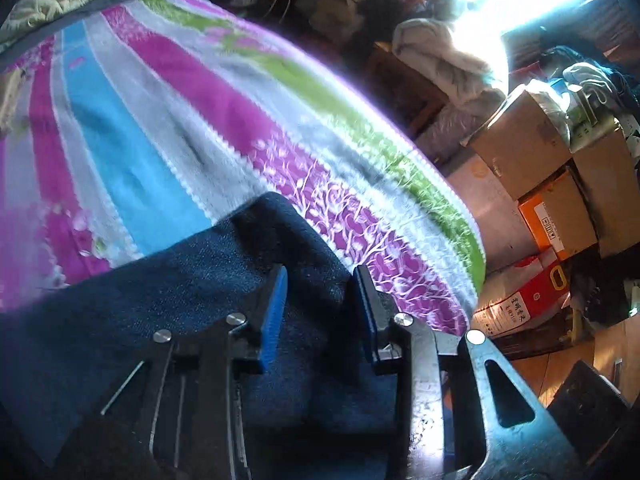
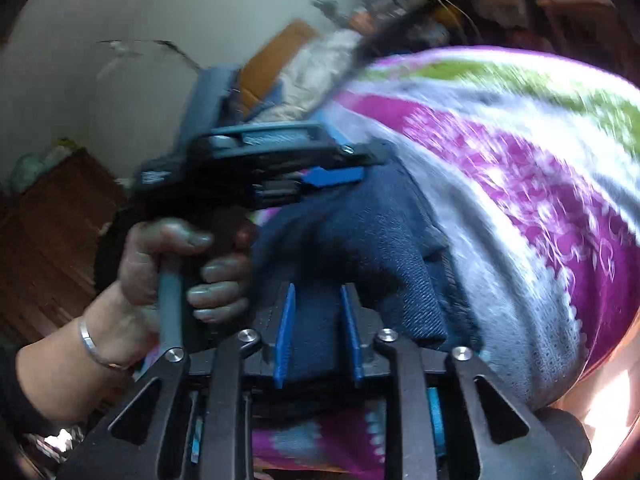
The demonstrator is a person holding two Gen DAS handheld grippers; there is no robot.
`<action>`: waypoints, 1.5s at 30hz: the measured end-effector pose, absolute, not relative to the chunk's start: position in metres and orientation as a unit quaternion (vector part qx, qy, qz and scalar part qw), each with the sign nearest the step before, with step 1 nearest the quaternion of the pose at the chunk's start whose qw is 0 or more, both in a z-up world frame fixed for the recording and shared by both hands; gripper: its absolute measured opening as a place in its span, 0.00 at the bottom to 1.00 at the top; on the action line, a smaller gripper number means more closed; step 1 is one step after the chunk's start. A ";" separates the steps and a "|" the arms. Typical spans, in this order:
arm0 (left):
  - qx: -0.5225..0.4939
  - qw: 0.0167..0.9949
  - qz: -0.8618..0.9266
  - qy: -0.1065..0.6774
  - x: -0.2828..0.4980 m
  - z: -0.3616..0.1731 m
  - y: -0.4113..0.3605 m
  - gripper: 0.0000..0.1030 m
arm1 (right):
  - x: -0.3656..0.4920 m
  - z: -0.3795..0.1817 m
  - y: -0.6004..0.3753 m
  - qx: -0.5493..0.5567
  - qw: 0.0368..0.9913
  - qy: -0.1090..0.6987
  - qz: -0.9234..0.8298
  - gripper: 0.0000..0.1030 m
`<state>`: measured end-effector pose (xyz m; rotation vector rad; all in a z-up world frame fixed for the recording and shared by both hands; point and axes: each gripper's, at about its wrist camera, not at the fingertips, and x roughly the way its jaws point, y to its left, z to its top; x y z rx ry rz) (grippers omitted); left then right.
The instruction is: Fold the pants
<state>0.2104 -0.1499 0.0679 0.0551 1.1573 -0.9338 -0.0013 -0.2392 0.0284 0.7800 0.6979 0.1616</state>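
Currently, in the right wrist view, the right gripper (image 2: 318, 332) has its jaws parted around a bunched fold of the pants (image 2: 360, 232); the pads appear to bracket the cloth, but whether they press it cannot be told; beside it a hand (image 2: 180, 268) holds the left gripper (image 2: 332, 176), jaws set on the pants edge. In the left wrist view the left gripper (image 1: 320, 304) shows a clear gap between its jaws, dark cloth between and below. The pants lie heaped on the striped bed (image 1: 160, 120), near its edge; no flat, finished fold is visible, so the task is judged early to midway; squaring and final folds remain. Beyond stand boxes (image 1: 532, 148).
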 end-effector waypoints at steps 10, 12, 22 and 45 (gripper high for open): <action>0.032 0.763 -0.416 0.493 0.240 0.062 -0.169 0.01 | -0.051 0.048 -0.273 0.394 0.876 0.272 -0.054 0.00; -0.004 0.783 -0.431 0.448 0.226 0.092 -0.138 0.03 | -0.064 0.061 -0.273 0.371 0.889 0.263 -0.062 0.01; 0.094 0.821 -0.335 0.453 0.194 0.052 -0.057 0.16 | 0.033 0.065 -0.224 0.270 0.902 0.334 0.051 0.01; -0.065 0.876 -0.200 0.433 0.208 0.034 0.089 0.56 | 0.151 0.093 -0.242 0.135 0.908 0.392 -0.053 0.17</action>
